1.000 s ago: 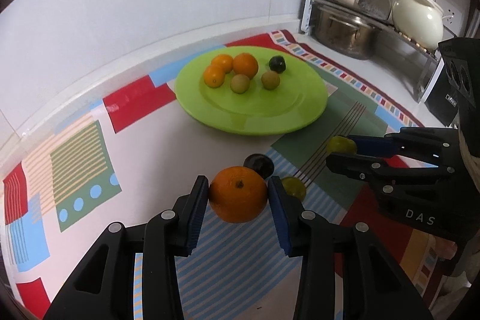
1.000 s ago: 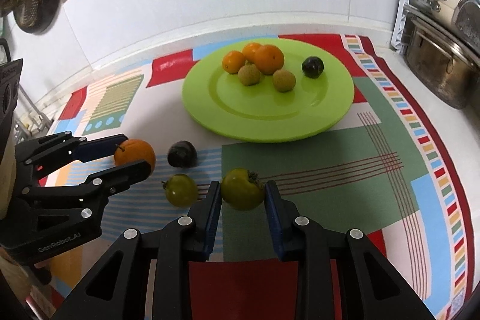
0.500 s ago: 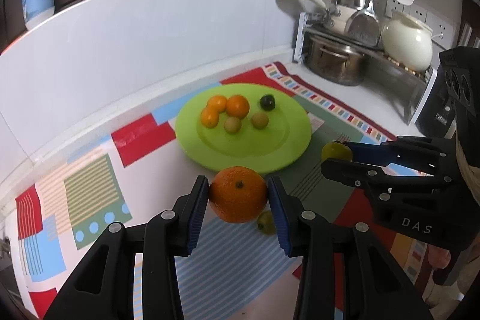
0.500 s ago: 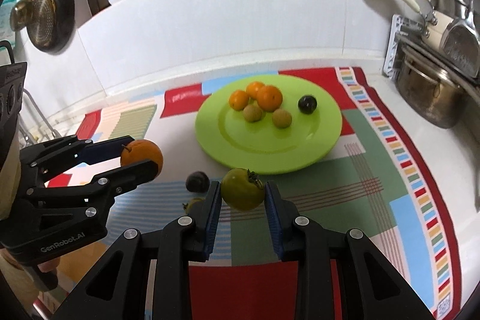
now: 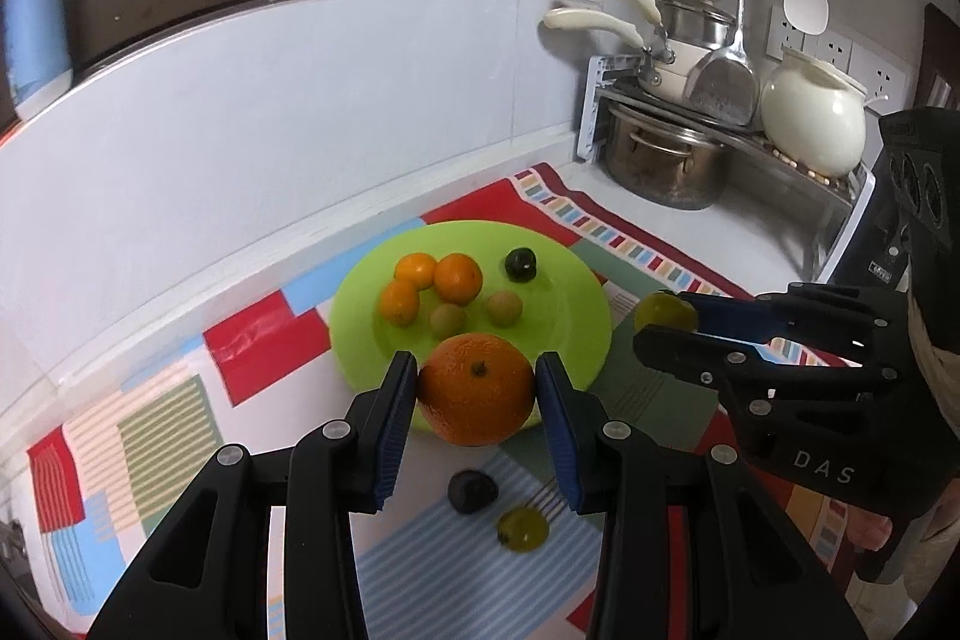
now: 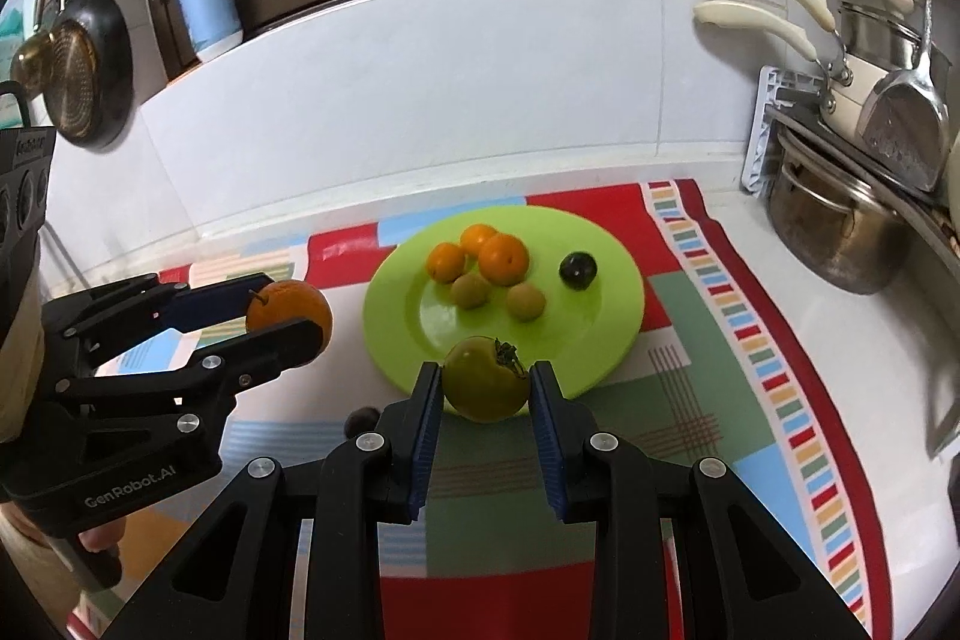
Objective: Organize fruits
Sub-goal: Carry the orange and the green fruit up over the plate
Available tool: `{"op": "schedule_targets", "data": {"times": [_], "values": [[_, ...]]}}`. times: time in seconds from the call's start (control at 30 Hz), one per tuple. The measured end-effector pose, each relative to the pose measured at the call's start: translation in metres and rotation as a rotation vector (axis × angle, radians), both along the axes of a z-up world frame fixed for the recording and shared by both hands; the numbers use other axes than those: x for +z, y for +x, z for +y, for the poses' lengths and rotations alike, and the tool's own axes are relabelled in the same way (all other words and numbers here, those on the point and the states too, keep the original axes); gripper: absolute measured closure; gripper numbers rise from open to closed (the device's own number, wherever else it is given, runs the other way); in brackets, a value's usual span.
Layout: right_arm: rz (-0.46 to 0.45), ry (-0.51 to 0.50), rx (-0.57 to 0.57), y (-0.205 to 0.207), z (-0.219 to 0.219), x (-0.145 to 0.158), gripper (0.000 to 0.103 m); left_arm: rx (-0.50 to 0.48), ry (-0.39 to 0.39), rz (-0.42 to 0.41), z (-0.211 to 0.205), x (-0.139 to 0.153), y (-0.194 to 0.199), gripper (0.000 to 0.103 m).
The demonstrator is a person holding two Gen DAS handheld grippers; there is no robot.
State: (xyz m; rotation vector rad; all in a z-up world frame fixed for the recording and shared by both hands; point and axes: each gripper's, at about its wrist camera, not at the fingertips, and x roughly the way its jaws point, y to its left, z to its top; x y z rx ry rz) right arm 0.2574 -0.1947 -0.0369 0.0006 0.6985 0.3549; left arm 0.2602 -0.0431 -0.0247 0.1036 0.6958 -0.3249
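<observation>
Tongs [image 5: 477, 394] above plum [image 5: 472, 490], green fruit [image 5: 522, 531]

dark fruit [image 6: 360, 418]: mostly hidden | blue bottle [image 5: 33, 34]: edge-cropped, blurred

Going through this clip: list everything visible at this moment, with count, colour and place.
plate: 1, lime green, middle of mat
mat: 1, multicoloured patchwork, on counter
oranges on plate: 3, orange, far left part
small round fruits: 2, tan-green, plate centre
dark fruit on plate: 1, near-black, plate right
fruits on mat: 2, one dark, one yellow-green, near edge
pots and pans: several, steel and cream, rack at right
pump bottle: 1, blue, ledge
orange: 1, in left gripper
green tomato: 1, in right gripper
</observation>
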Motion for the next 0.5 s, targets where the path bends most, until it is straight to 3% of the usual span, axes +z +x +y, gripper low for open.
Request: {"op": "schedule_targets", "data": {"times": [0.5], "values": [[0.041,-0.029,-0.003,0.062,0.001,-0.008,0.073,-0.019,-0.026,0.103,-0.005,-0.027,0.061,0.063]]}}
